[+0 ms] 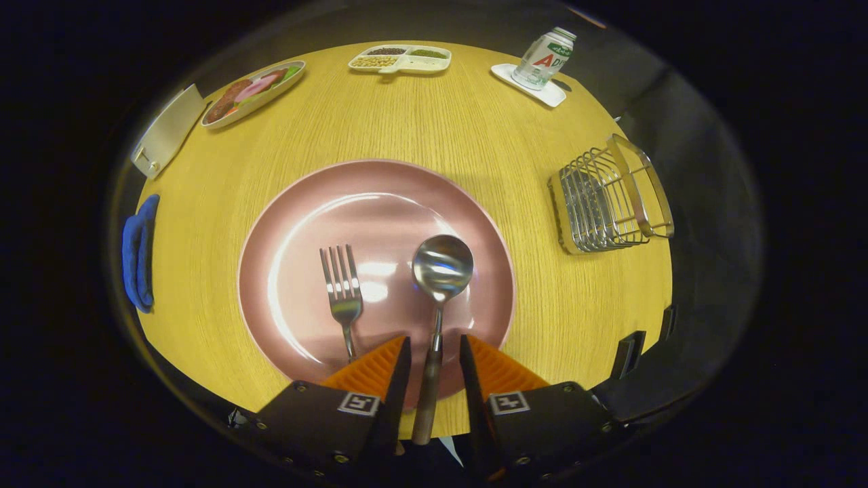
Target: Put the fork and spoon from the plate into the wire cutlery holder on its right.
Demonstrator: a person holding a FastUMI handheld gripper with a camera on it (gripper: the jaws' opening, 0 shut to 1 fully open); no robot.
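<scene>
A pink plate point(380, 196) lies on the wooden table just ahead of my fingers. On it a metal fork point(342, 288) rests with its tines pointing away, its handle running under my left finger point(380, 369). To its right lies a spoon point(442, 266), bowl up, and its dark handle runs back between my two fingers. My gripper point(435, 344) is open, with a finger on each side of that handle and a small gap to either one. The wire cutlery holder point(607, 196) stands empty to the right of the plate, near the table's edge.
At the far side of the table point(475, 122) are a bottle point(544, 58) on a white coaster, a divided tray of beans point(400, 59) and an oval dish of food point(254, 91). A blue cloth point(139, 252) and a pale flat box point(168, 130) sit at the left edge.
</scene>
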